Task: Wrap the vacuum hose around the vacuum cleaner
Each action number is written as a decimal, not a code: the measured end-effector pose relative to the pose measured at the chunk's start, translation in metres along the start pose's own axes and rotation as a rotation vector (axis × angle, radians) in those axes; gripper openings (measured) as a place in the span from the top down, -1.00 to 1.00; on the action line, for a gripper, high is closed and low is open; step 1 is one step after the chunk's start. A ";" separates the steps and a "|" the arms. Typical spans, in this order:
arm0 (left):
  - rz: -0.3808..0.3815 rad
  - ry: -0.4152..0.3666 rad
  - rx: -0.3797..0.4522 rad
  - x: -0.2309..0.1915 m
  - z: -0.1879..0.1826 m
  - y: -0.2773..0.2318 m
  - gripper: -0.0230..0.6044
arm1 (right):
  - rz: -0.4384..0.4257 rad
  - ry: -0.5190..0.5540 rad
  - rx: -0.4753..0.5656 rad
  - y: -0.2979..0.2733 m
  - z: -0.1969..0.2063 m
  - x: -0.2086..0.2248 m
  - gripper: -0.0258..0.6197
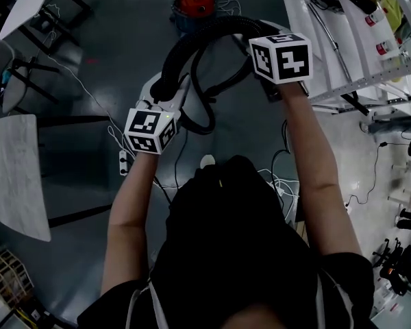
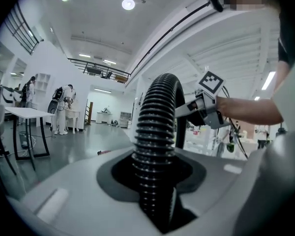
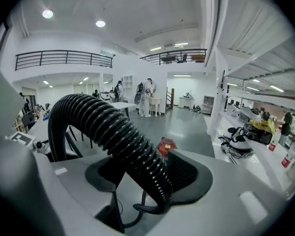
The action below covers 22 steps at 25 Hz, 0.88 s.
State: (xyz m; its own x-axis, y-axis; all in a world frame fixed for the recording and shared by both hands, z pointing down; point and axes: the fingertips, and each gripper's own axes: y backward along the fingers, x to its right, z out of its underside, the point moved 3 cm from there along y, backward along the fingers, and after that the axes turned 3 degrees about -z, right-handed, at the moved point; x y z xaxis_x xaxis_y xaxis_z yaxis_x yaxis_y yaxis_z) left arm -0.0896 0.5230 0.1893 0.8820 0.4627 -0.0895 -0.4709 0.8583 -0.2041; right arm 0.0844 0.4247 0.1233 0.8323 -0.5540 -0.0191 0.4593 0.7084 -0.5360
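The vacuum hose [image 1: 212, 25] is up off the floor, arching across the upper middle of the head view from one hand to the other; a slack loop of it hangs below the arch. The red vacuum cleaner [image 1: 194, 2] stands apart at the top centre of that frame, so no turn looks laid round it yet. The left gripper [image 2: 157, 200] is clamped on the hose, which rises ribbed and nearly upright out of its jaws. The right gripper [image 3: 147, 181] has its jaws wider, and the hose runs slantwise through them, bearing on the mesh-faced pad; it seems held, but less squarely. The step in hand is likely carrying the free length over to the cleaner to start the first turn. To do it well, move both hands together so the arch stays broad and does not kink; watch that the hanging loop does not catch the white cables [image 1: 123, 157] on the floor at lower left; square the right grip before pulling, since a slanted hold may slip; lay the first turn low and snug on the body.
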 end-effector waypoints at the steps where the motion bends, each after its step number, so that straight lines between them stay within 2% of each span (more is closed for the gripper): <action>1: 0.000 0.007 0.006 0.000 -0.001 -0.002 0.47 | -0.009 -0.010 0.006 -0.001 -0.003 0.000 0.09; 5: 0.011 0.040 0.021 0.005 0.000 -0.011 0.46 | -0.044 -0.024 0.028 -0.006 -0.014 0.002 0.09; 11: 0.097 0.091 0.007 0.013 0.001 -0.027 0.51 | -0.116 -0.030 0.003 -0.025 -0.022 0.000 0.09; 19: 0.105 0.055 -0.001 0.011 0.003 -0.051 0.51 | -0.164 -0.031 -0.043 -0.045 -0.028 0.023 0.08; 22: 0.135 0.050 0.024 0.011 0.000 -0.055 0.37 | -0.161 -0.024 -0.053 -0.051 -0.030 0.031 0.08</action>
State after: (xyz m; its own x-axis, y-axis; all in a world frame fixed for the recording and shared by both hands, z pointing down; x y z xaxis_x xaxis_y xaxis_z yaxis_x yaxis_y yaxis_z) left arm -0.0540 0.4811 0.1999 0.8099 0.5634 -0.1629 -0.5853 0.7942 -0.1633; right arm 0.0775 0.3588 0.1250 0.7569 -0.6472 0.0907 0.5709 0.5872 -0.5739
